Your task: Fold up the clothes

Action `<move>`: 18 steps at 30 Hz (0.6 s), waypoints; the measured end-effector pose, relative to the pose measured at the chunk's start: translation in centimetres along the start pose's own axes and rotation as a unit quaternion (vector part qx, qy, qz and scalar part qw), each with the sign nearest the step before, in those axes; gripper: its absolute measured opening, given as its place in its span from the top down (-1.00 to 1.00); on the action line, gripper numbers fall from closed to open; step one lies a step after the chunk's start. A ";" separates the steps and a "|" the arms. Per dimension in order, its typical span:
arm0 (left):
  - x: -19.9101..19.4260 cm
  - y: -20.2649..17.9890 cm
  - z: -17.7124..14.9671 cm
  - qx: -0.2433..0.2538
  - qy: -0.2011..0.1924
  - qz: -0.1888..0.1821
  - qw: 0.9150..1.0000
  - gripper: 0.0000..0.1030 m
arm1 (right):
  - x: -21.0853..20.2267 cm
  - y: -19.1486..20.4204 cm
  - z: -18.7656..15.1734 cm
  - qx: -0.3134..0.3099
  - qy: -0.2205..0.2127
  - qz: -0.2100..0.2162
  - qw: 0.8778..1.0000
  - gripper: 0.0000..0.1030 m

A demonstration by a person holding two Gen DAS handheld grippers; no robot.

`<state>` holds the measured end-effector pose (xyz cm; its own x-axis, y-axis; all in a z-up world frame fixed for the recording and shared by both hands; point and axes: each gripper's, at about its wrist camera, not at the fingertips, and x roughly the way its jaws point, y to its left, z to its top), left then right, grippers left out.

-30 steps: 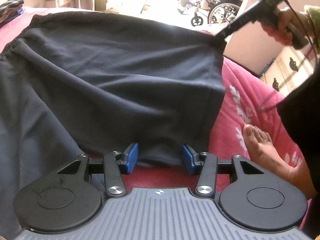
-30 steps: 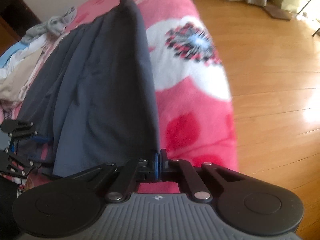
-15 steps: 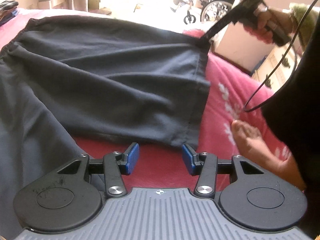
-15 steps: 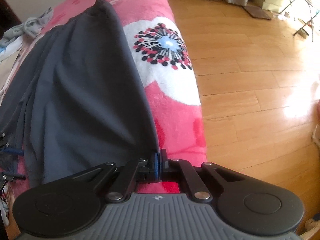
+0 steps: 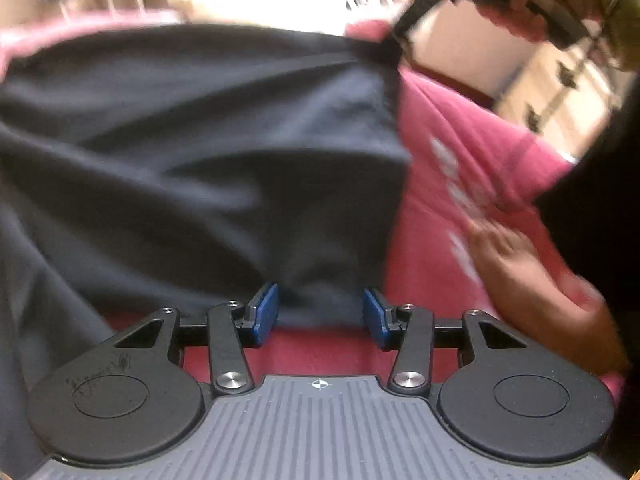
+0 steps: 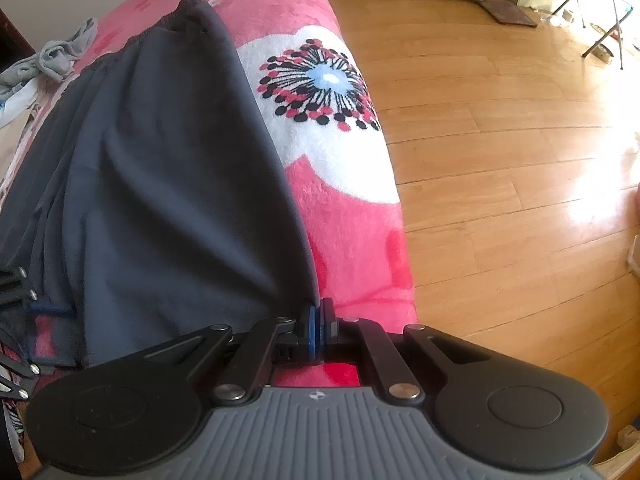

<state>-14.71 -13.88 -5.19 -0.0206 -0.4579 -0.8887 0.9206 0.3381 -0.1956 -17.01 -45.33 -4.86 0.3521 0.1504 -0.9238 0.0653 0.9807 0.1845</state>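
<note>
On pink blanket [image 6: 340, 216]: R gripper [image 6: 318, 330] pinching dark garment [image 6: 160, 184] hem, L gripper [image 5: 320, 312] spread round cloth w/o clamping — likely slip if lifted.

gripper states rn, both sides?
Left gripper: jaws open, dark garment hem lies between the pads, not pinched.
Right gripper: jaws closed on the dark garment's corner.

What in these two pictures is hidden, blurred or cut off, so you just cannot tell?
- Left wrist view: the whole frame is blurred; the dark garment lies between the left gripper pads, contact unclear.
- Left wrist view: the right gripper's tip is lost against the cloth.
- Right wrist view: the clothes pile is cut by the left edge.
- Right wrist view: the garment hides the blanket beneath.
</note>
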 end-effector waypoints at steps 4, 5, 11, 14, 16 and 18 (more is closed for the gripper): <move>-1.5 2.1 -1.1 -0.071 0.032 -0.044 0.996 0.10 | 0.0 -0.2 -0.1 -0.002 0.000 0.003 1.000 0.95; -2.0 2.6 -1.3 -0.088 0.023 -0.049 0.995 0.10 | 0.0 -0.4 -0.1 0.001 -0.001 0.005 1.000 0.95; -2.4 6.1 -2.1 -0.245 -0.025 -0.093 0.965 0.09 | 0.4 -0.8 -0.3 0.015 -0.002 0.014 1.000 0.95; -1.6 6.4 -2.5 -0.297 -0.026 -0.100 0.949 0.14 | 0.4 -0.7 -0.3 0.017 -0.004 0.014 1.000 0.94; -1.4 6.4 -2.6 -0.322 -0.029 -0.099 0.941 0.29 | 0.4 -0.7 -0.4 0.016 -0.005 0.014 1.000 0.94; -1.5 6.3 -2.7 -0.334 -0.033 -0.096 0.937 0.57 | 0.3 -0.8 -0.5 0.017 -0.007 0.014 1.000 0.94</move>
<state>-9.92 -8.85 -6.19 -0.1166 -0.6063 -0.7867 0.4522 0.6728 -0.5855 -17.38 -45.98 -5.45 0.3677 0.1755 -0.9132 0.0870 0.9712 0.2217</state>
